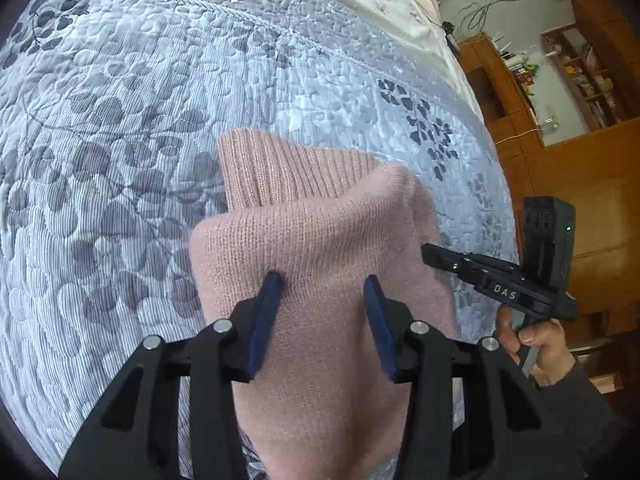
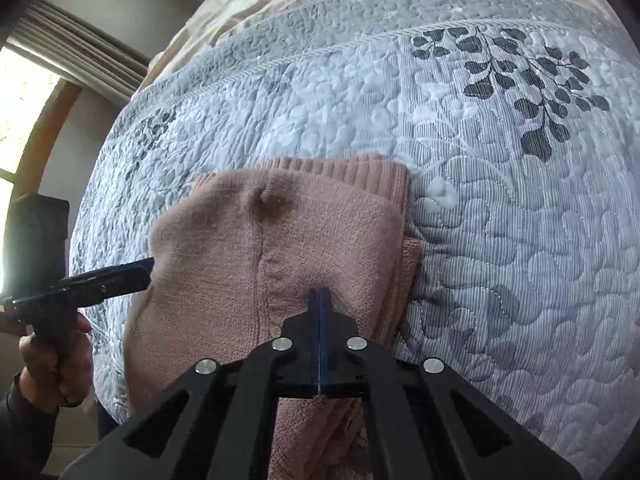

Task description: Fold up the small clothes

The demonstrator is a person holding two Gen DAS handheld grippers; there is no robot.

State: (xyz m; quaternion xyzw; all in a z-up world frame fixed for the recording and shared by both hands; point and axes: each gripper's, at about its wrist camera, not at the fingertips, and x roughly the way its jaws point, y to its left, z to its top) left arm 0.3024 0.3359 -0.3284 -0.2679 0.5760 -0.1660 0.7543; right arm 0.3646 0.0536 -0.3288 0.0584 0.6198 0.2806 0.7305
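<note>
A pink knitted garment (image 1: 320,240), folded over itself with a ribbed band showing at its far edge, lies on a grey-blue quilted bedspread with a dark leaf print (image 1: 120,140). In the left wrist view the garment fills the centre and lower middle of the frame, its ribbed band (image 1: 280,172) pointing toward the upper centre.

The left gripper (image 1: 323,286), black with dark blue pads, sits in the lower centre of that view with its fingers (image 1: 268,312) spread apart, both tips resting down on the pink knit with fabric showing between them.

The right gripper (image 2: 320,296) is at the lower centre of the right wrist view. Its two blue pads are pressed together, and the knit puckers where the tips meet it, so it appears clamped on a pinch of the garment near the right side of the fold. In the left wrist view this same gripper comes in from the right edge of the frame, held by a hand (image 1: 536,348) in a dark sleeve.

In the right wrist view the left gripper enters from the left edge, touching the garment's left side, with the hand holding it (image 2: 56,360) at the lower left. Wooden shelving (image 1: 580,80) stands at the upper right of the left wrist view; a bright window (image 2: 24,96) sits at the upper left of the right wrist view.
</note>
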